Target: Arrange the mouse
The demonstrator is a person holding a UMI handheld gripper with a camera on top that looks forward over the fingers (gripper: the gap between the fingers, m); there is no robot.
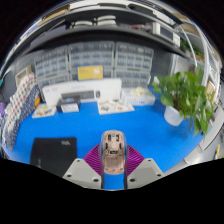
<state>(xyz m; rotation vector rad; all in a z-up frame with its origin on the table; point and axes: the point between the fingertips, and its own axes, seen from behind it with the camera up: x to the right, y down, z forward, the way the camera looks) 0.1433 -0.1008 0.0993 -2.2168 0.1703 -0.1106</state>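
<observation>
While the gripper (113,160) clamps the mouse (113,146) between both pads, its long axis runs straight ahead, the black mat (52,153) lying to its left.

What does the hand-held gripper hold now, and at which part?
The hand-held gripper holds the mouse, with its pads pressing on the mouse's two sides.

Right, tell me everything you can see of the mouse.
The mouse is a small tan or orange-brown body with a grey strip down its middle and darker patches near the front. It looks like smooth plastic. It stands lengthwise between the gripper's two fingers, whose purple pads flank its sides; both appear to press on it. It sits above the blue table surface; whether it touches that surface cannot be told. No cable shows.
</observation>
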